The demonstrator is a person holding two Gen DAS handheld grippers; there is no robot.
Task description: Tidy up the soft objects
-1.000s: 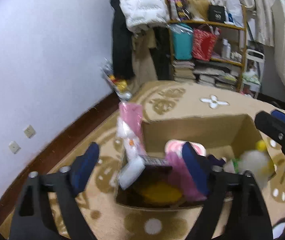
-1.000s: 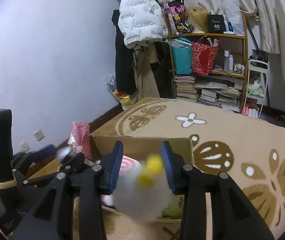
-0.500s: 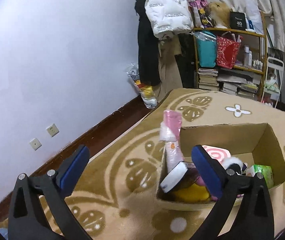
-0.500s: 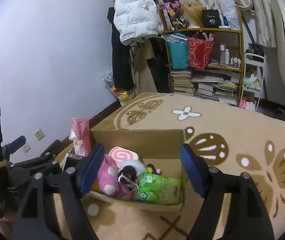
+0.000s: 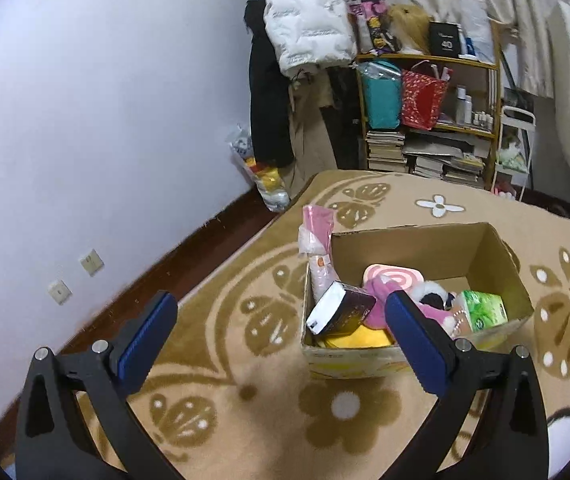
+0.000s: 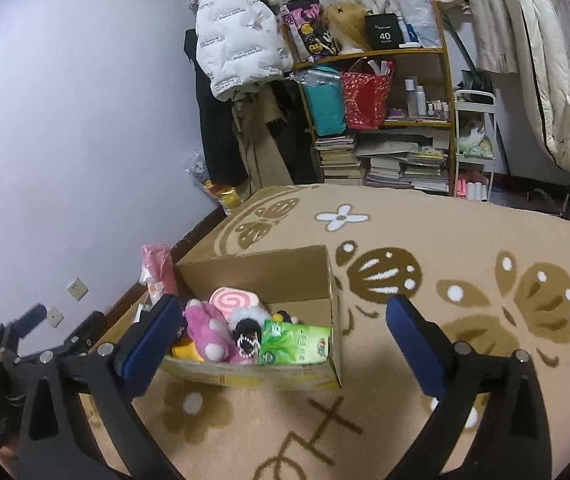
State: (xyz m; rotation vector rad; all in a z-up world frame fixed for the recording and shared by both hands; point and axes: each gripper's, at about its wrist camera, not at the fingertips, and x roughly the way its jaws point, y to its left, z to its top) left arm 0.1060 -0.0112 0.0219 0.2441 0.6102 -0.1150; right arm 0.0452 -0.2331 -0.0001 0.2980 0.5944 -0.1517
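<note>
Now both grippers stand back from the cardboard box (image 6: 327, 276), which a second ago filled the lower part of each view. The right gripper (image 6: 281, 340) has just been opening its jaws; they gape wide and empty, and the white-and-yellow plush seen between them a second ago is gone from them. The left gripper (image 5: 281, 328) is likewise spread wide, gripping nothing. Inside the box on the patterned rug (image 6: 465, 248) lie a pink plush (image 6: 205, 332), a swirl cushion (image 6: 233, 300) and a green tissue pack (image 6: 295, 342).

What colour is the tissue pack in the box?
Green, with white patches. The tissue pack shows best in the right wrist view.
</note>
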